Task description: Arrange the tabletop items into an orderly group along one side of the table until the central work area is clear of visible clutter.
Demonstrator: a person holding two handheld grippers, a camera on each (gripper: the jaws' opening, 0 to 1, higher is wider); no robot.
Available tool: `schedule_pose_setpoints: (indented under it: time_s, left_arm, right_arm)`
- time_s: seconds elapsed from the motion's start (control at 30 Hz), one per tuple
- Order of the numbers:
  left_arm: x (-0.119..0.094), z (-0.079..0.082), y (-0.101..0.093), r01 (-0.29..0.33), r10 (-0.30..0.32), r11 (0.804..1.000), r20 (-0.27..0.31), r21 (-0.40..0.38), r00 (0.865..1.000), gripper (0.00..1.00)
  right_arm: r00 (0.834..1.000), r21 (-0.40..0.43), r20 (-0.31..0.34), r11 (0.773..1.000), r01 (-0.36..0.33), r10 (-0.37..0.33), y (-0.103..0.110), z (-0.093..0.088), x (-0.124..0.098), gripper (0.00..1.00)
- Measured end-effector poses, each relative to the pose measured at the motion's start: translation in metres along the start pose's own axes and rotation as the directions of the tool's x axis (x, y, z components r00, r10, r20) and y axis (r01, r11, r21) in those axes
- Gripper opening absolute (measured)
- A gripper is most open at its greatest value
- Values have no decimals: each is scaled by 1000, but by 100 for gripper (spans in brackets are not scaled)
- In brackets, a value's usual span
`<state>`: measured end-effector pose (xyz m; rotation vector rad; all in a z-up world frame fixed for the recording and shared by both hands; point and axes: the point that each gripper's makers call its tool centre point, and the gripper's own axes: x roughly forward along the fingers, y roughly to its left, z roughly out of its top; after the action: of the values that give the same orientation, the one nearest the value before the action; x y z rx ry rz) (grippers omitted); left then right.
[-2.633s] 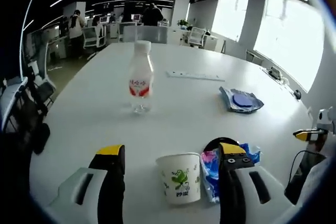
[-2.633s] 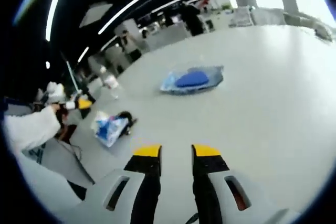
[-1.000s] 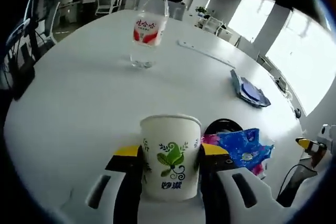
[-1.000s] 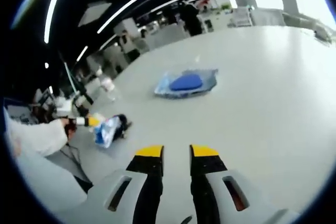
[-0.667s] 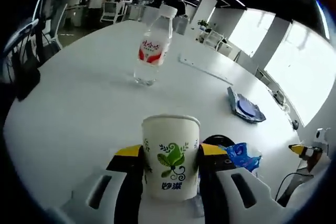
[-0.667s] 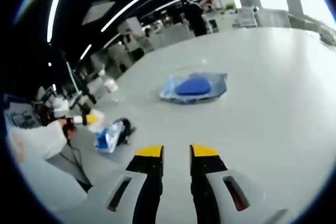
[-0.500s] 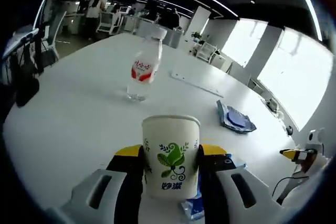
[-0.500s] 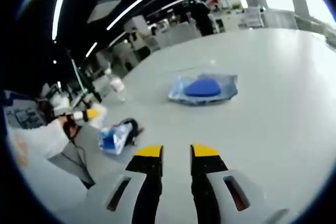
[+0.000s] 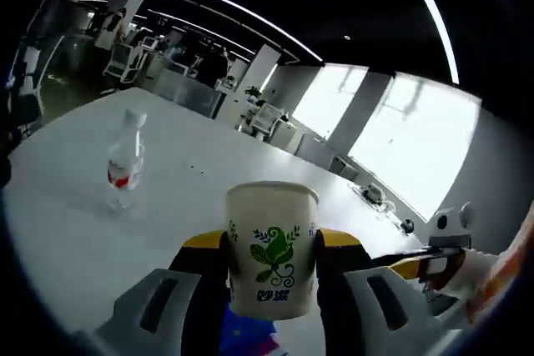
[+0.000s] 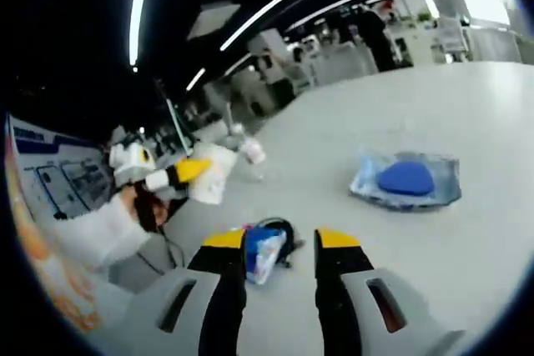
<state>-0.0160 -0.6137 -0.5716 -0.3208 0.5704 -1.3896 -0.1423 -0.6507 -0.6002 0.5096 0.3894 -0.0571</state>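
Lifted since 2.6 s ago, the paper cup [image 9: 272, 249] now rides clamped in the left gripper [image 9: 271, 248] above the table [image 9: 67, 239], near the water bottle [image 9: 123, 160]; right gripper [image 10: 279, 243] hovers unclenched, holding nothing; blue packet [image 10: 406, 179] and snack bag [image 10: 265, 253] await grouping

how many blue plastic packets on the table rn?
2. A clear packet with a blue pad lies flat out on the white table; a crumpled blue wrapper sits just beyond the right hand-held gripper. Others may be hidden.
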Motion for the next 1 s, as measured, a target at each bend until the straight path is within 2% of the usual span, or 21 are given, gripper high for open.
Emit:
schedule_pose_setpoints:
  time_s: [0.1, 0.2, 0.33, 0.43, 0.47, 0.5, 0.7, 0.83, 1.0]
  left_arm:
    - [7, -3, -16, 40, -40, 999, -9, 10, 999, 41]
    - [10, -7, -34, 91, -91, 996, -18, 10, 996, 41]
    - [11, -8, -50, 135, -135, 991, -6, -20, 991, 41]
    - [12, -10, -58, 158, -157, 987, 3, -32, 988, 40]
    - [13, -12, -63, 166, -166, 986, -1, -29, 986, 40]
    - [14, -13, -66, 175, -175, 984, -2, -25, 984, 40]
    - [14, -23, -87, 250, -251, 968, -29, -37, 968, 41]
    - [12, -22, -88, 258, -258, 966, -28, -27, 966, 41]
    - [8, -23, -88, 266, -266, 964, -37, -14, 963, 41]
  right_arm:
    - [998, 33, 0, 997, -67, 67, 19, 4, 13, 31]
    - [993, 31, -4, 992, -120, 120, 36, 5, 22, 32]
    - [987, 28, -34, 988, -154, 155, 48, -2, 28, 34]
    - [981, 108, 10, 975, -196, 196, 57, 4, 28, 37]
    - [979, 173, 42, 964, -203, 199, 58, 8, 28, 38]
    - [978, 198, 53, 958, -206, 200, 58, 9, 28, 39]
    - [985, 88, 32, 981, -170, 168, 57, 8, 29, 38]
    - [982, 115, 31, 975, -188, 186, 61, 6, 28, 36]
    - [981, 75, 18, 978, -192, 192, 64, 4, 28, 36]
